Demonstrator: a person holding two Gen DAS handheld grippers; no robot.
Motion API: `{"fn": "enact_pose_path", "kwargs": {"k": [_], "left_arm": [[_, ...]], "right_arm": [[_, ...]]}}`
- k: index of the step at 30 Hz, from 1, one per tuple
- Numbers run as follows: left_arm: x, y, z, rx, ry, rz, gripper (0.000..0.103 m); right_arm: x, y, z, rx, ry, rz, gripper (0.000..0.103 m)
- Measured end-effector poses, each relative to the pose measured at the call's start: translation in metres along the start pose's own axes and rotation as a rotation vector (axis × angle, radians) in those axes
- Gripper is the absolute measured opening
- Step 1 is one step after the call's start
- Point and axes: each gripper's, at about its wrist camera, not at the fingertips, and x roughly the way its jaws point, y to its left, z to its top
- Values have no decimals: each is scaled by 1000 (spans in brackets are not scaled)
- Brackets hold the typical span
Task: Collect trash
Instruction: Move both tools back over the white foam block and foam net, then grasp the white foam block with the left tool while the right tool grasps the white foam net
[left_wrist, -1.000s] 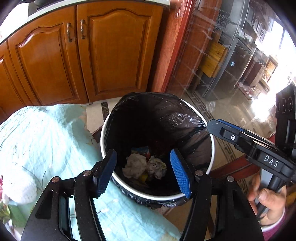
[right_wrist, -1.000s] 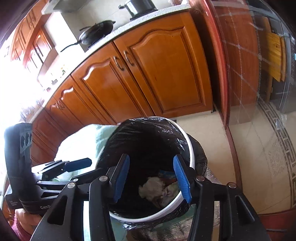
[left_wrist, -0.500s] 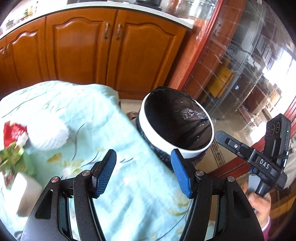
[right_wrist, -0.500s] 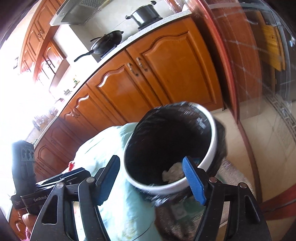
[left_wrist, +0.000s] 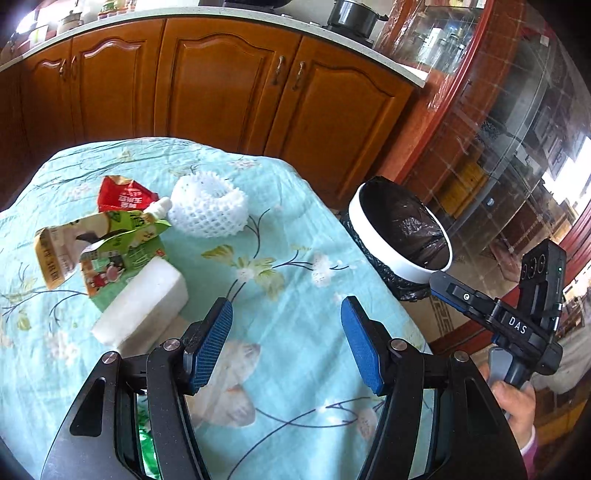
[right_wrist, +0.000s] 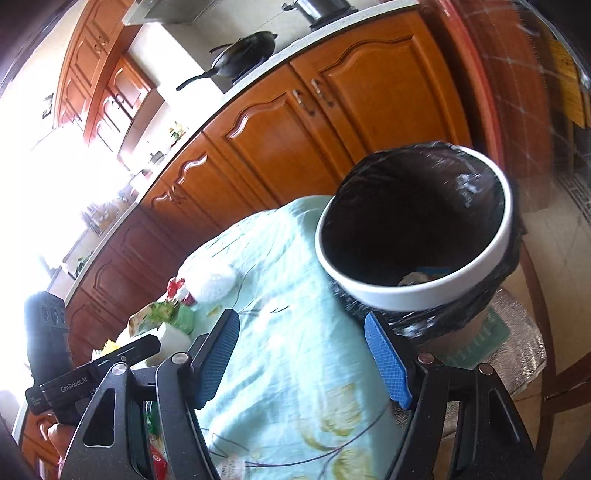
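A white bin with a black liner (left_wrist: 400, 236) stands off the table's right edge; it also shows in the right wrist view (right_wrist: 417, 291), with crumpled trash inside. On the table lie a white foam fruit net (left_wrist: 207, 209), a red wrapper (left_wrist: 123, 195), a green carton (left_wrist: 118, 251) and a white foam block (left_wrist: 144, 302). My left gripper (left_wrist: 286, 339) is open and empty above the cloth, right of the trash. My right gripper (right_wrist: 303, 360) is open and empty over the table edge near the bin.
The table wears a light blue flowered cloth (left_wrist: 295, 266). Wooden kitchen cabinets (left_wrist: 221, 92) stand behind it. A glass cabinet (left_wrist: 517, 129) is at the right. A chair seat (right_wrist: 517, 350) lies under the bin.
Both grippers have pulled back from above the bin toward the table. The left view has swung left, bringing the trash items on the cloth into sight. Both stayed open.
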Motion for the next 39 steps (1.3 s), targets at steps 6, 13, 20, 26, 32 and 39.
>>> {"fn": "enact_pose_path", "kwargs": {"k": [6,13,20,26,32,39], "left_arm": [[-19,29,-9,-3,-9,40,62],[-32,49,-12,-6,-23,78,62],[-30,57,-6,59,9,88,69],[-15,60,2,168,66,124,70],[5,63,3,219,127,127,70],[27,64,-2,248,194,150,58]], "right_arm": [[15,29,-10,-47,39,27,72],[29,55,-14,-94,66,50,72],[45,80,-13,-134,94,72,72],[67,99,-6,-165,124,96,72],[100,112,9,-181,154,104,72],[145,121,24,-178,184,86,72]]}}
